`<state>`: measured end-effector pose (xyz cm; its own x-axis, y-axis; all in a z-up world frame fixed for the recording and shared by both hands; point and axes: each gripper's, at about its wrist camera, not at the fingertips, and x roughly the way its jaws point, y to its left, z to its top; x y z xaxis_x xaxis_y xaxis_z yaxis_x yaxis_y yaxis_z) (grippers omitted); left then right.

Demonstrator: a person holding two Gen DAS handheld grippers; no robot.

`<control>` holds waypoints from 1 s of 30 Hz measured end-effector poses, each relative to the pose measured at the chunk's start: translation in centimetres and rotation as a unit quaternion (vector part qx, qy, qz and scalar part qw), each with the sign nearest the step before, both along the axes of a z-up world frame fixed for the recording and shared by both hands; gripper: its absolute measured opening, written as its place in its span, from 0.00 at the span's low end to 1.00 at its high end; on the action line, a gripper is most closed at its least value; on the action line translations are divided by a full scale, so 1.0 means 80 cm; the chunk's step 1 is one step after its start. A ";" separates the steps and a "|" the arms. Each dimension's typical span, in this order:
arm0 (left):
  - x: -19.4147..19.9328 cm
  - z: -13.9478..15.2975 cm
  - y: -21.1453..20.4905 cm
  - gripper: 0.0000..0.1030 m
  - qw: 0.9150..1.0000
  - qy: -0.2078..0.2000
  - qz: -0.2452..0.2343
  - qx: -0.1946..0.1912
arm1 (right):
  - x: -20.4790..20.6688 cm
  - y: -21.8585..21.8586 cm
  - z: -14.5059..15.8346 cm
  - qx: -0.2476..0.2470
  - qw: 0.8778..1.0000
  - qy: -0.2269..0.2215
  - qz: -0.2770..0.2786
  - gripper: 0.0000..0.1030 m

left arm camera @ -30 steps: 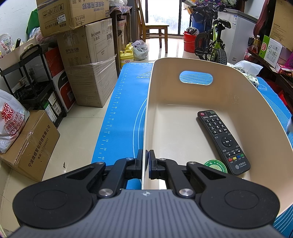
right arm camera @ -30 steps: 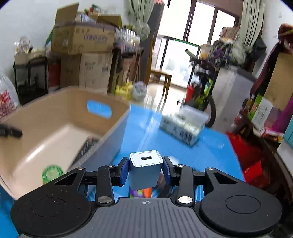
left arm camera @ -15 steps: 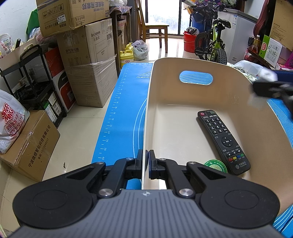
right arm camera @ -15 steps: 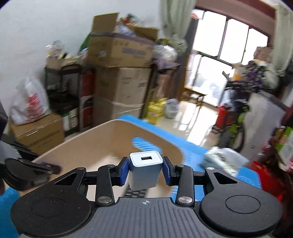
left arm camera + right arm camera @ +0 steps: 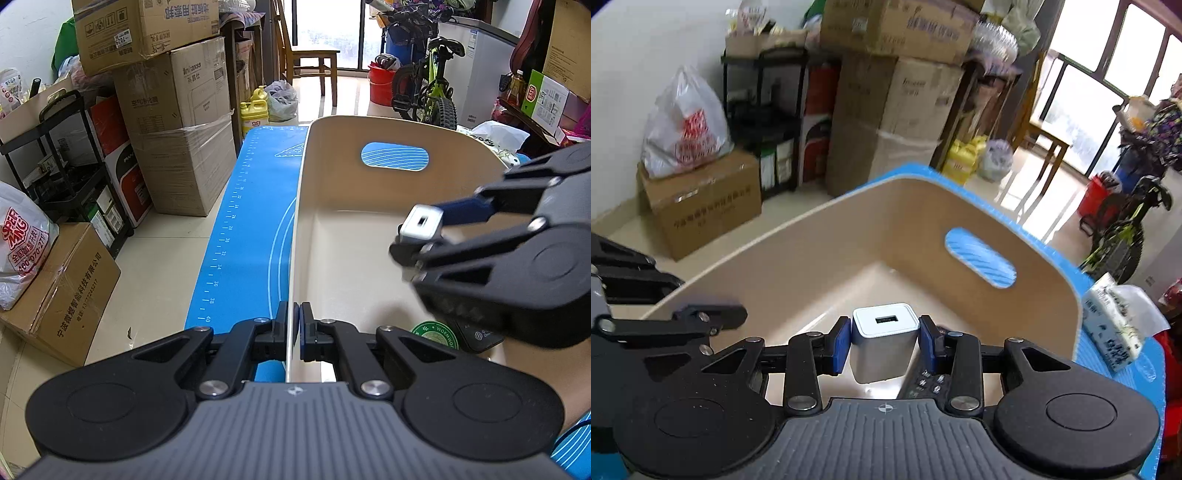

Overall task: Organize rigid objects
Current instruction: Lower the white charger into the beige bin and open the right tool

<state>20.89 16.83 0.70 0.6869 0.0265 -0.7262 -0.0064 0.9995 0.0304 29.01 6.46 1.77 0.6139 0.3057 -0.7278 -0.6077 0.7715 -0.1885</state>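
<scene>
- Clamped on the near rim of the beige bin (image 5: 369, 125), the left gripper (image 5: 293, 325) has its jaws pressed nearly together, the thin wall pinched between the blue pads, apparently steadying the bin.
- Jaws of the right gripper (image 5: 884, 341) stand partly spread, blue pads flat against two opposite sides of a white USB charger cube (image 5: 884, 341), which hangs above the bin's floor, port face up and away from the camera.
- Small, hard and boxy, the charger looks light and unlikely to deform; its smooth plastic sides could slip, so a hold square across the flat faces, as here, seems the safest.
- A drop from low over the floor should do it no harm, judging by its solid shell.
- Already in the bin: a black remote control (image 5: 923, 382), partly hidden beneath the right gripper, and a round green-labelled lid or tin (image 5: 436, 334) beside it.
- Under the bin lies a blue mat (image 5: 251, 221).
</scene>
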 end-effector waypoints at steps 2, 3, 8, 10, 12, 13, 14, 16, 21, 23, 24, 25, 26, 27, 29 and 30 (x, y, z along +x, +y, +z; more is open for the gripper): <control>0.000 0.000 0.000 0.05 1.000 0.000 0.000 0.000 | 0.003 0.007 -0.009 -0.012 1.000 0.011 0.005 0.43; 0.000 0.000 0.000 0.05 1.000 0.000 0.000 0.000 | 0.004 0.010 -0.014 -0.021 1.000 0.018 0.009 0.43; 0.000 0.000 -0.001 0.05 1.000 0.000 -0.001 0.000 | 0.004 0.020 -0.030 -0.049 0.998 0.038 0.017 0.43; 0.000 -0.001 -0.001 0.05 1.000 -0.001 -0.001 0.000 | 0.004 0.023 -0.032 -0.057 0.997 0.046 0.022 0.43; 0.000 -0.001 -0.003 0.05 1.000 -0.001 -0.001 0.001 | 0.006 0.024 -0.037 -0.067 0.996 0.059 0.022 0.44; 0.000 -0.001 -0.003 0.05 1.000 -0.001 -0.002 0.001 | 0.007 0.024 -0.037 -0.068 0.996 0.060 0.020 0.46; 0.000 -0.001 -0.004 0.05 1.000 -0.001 -0.001 0.001 | 0.007 0.020 -0.036 -0.063 0.996 0.059 0.019 0.46; 0.000 -0.002 -0.004 0.05 1.000 -0.001 -0.002 0.001 | 0.007 0.019 -0.035 -0.059 0.996 0.060 0.017 0.48; -0.001 -0.001 -0.004 0.05 1.000 -0.001 -0.002 0.000 | 0.010 0.011 -0.026 -0.038 0.998 0.058 0.013 0.72; -0.001 -0.001 -0.004 0.05 1.000 0.000 -0.001 -0.001 | 0.007 0.007 -0.019 -0.036 0.999 0.036 0.001 0.80; -0.002 -0.002 -0.003 0.05 1.000 -0.001 -0.001 0.000 | 0.003 0.004 -0.015 -0.035 0.999 0.025 0.001 0.81; -0.001 -0.002 -0.003 0.05 1.000 0.000 -0.001 -0.001 | 0.001 0.001 -0.010 -0.033 0.999 0.018 0.002 0.82; -0.001 -0.002 -0.002 0.05 1.000 0.000 -0.001 0.000 | -0.002 -0.003 -0.006 -0.030 0.999 0.011 0.000 0.83; 0.000 -0.002 -0.001 0.05 1.000 0.000 -0.001 0.001 | -0.004 -0.008 0.000 -0.025 1.000 0.004 -0.003 0.85; 0.000 -0.003 -0.001 0.05 1.000 0.000 -0.001 0.001 | -0.009 -0.016 0.008 -0.022 1.000 -0.008 -0.007 0.87; 0.000 -0.003 -0.001 0.05 1.000 0.000 -0.001 0.001 | -0.011 -0.020 0.013 -0.024 1.000 -0.018 -0.011 0.88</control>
